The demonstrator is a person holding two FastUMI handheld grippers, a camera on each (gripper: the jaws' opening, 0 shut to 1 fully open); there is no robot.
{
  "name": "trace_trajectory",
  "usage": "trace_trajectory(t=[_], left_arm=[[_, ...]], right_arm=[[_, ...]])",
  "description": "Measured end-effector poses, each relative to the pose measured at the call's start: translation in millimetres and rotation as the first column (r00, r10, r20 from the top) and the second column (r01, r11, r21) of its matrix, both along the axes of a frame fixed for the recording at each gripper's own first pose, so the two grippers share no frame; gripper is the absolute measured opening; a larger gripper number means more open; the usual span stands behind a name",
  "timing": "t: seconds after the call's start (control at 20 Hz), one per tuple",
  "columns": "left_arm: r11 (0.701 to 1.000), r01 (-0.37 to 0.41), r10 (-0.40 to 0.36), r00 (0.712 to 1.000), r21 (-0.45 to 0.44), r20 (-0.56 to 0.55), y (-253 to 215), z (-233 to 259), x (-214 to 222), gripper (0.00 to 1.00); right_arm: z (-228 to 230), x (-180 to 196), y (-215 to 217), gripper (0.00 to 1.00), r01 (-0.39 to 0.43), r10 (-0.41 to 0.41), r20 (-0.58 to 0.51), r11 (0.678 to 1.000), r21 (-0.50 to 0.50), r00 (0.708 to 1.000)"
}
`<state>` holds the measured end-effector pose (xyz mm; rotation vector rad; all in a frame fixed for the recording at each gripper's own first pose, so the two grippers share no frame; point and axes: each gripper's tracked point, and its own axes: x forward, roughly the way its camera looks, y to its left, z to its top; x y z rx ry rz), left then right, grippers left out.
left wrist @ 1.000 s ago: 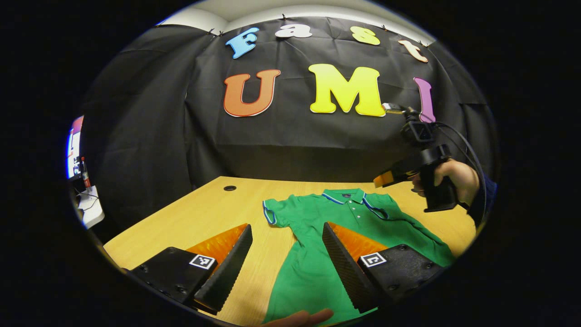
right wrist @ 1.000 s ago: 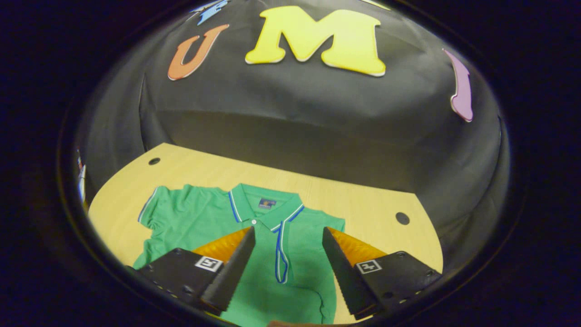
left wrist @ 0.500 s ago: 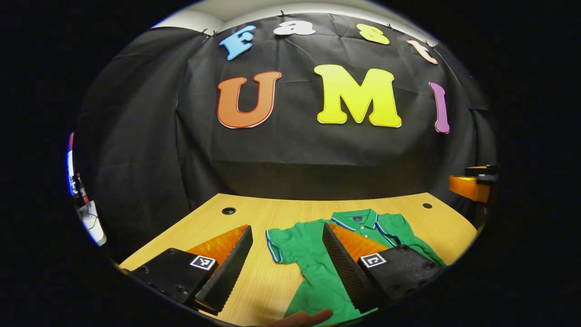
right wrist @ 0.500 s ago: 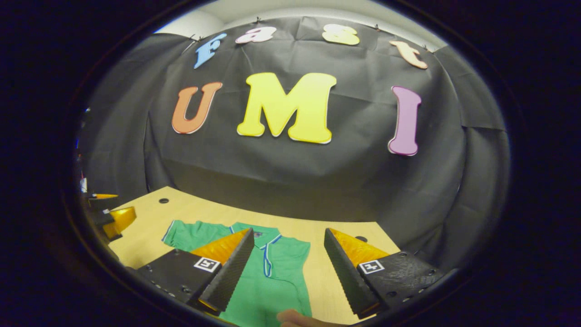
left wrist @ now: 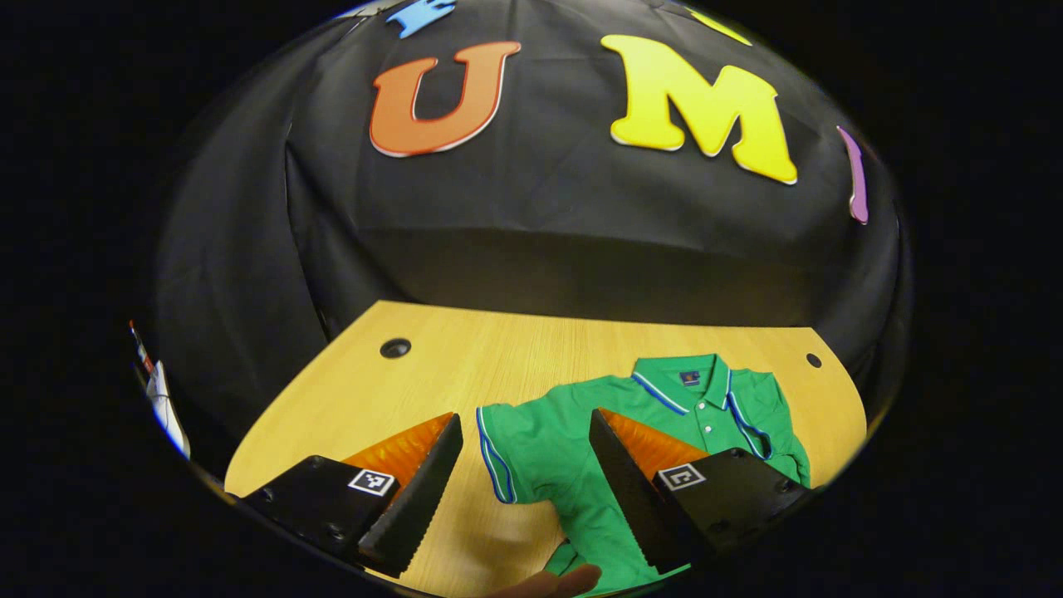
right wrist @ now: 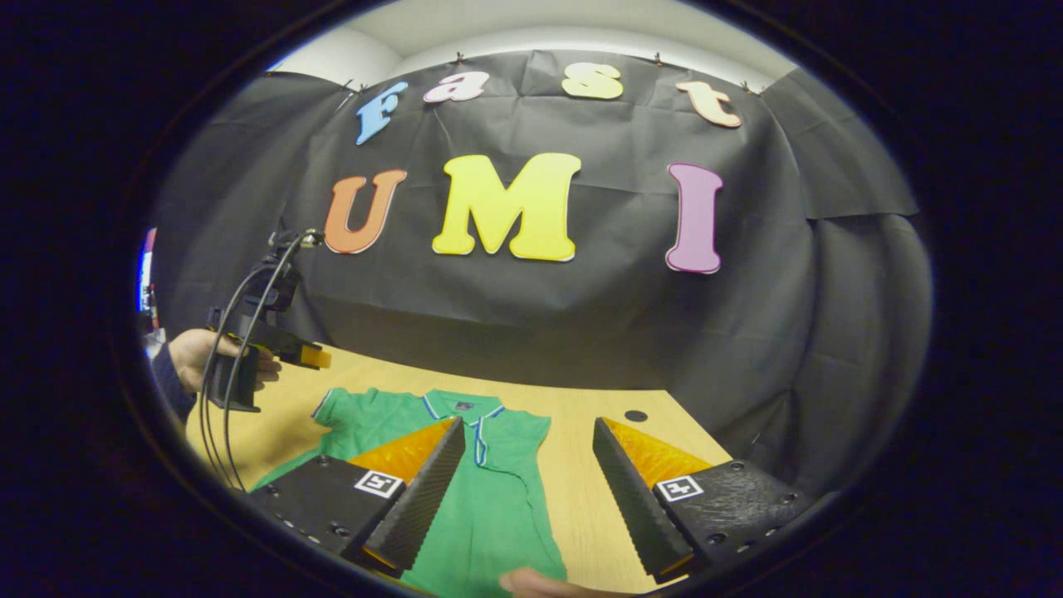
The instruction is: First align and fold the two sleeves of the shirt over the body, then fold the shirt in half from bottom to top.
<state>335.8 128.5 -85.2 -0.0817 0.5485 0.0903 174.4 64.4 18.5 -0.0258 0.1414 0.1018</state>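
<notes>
a knit green polo shirt (left wrist: 581,448) lies flat on the wood-grain table (left wrist: 465,365); above it both ridged wedge grippers, left gripper (left wrist: 523,486) and right gripper (right wrist: 527,494), gape wide, empty.

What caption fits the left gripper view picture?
Open left gripper hovers over the sleeve of a green polo shirt lying on a wooden table.

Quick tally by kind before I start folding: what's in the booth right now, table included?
Shirt: 1, green, lying flat
Table: 1, wooden
Holes in the table top: 2
Grippers: 2, left gripper and right gripper, both open above the shirt
Total: 6
</notes>
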Motion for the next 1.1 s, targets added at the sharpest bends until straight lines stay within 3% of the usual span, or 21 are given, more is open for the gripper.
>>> trace_trajectory(t=[0.15, 0.25, 0.4, 0.45, 0.55, 0.65, 0.8, 0.85, 1.1], left_arm=[[0.997, -0.044, 0.035, 0.989, -0.061, -0.14, 11.4, -48.6, 4.5, 0.99], [0.99, -0.04, 0.012, 0.979, -0.134, -0.201, 2.3, -72.2, 4.0, 0.81], [0.992, -0.022, -0.008, 0.972, -0.127, -0.233, 5.5, -87.5, 6.9, 0.75], [0.992, -0.013, -0.018, 0.971, -0.128, -0.239, 3.8, -91.2, 9.7, 0.67], [0.988, 0.009, -0.047, 0.967, -0.154, -0.25, -4.1, -99.1, 12.9, 0.61], [0.993, -0.009, -0.024, 0.964, -0.12, -0.266, 5.3, -106.6, 13.5, 0.29], [0.995, -0.009, -0.019, 0.965, -0.104, -0.262, 5.8, -104.5, 16.4, 0.1], [0.995, -0.003, -0.023, 0.966, -0.1, -0.259, 3.5, -101.2, 16.2, 0.06], [0.998, 0.046, -0.051, 0.98, -0.032, -0.192, -17.1, -60.4, 20.9, 0.05]], right_arm=[[-7.9, -7.3, -16.5, 0.95, 0.014, -0.014, -0.012, 1.0, 0.015, 1.0], [-11.7, -6.3, -23.2, 0.95, 0.018, -0.017, -0.017, 0.999, 0.033, 1.0], [-24.1, -7.9, -25.5, 0.95, 0.018, -0.017, -0.022, 0.999, 0.051, 1.0], [-27.8, -6.9, -26.0, 0.95, 0.018, -0.016, -0.028, 0.999, 0.051, 0.999], [-35.1, -7.4, -26.7, 0.95, 0.013, -0.011, -0.04, 0.999, 0.05, 0.999], [-41.2, -6.7, -31.9, 0.95, 0.021, -0.018, -0.055, 0.998, 0.053, 0.998], [-45.4, -6.3, -41.9, 0.95, 0.035, -0.031, -0.067, 0.997, 0.065, 0.997], [-47.4, -7.5, -45.1, 0.95, 0.039, -0.035, -0.069, 0.997, 0.069, 0.997], [-54.5, -5.6, -60.0, 0.95, 0.06, -0.053, -0.081, 0.995, 0.085, 0.995]])
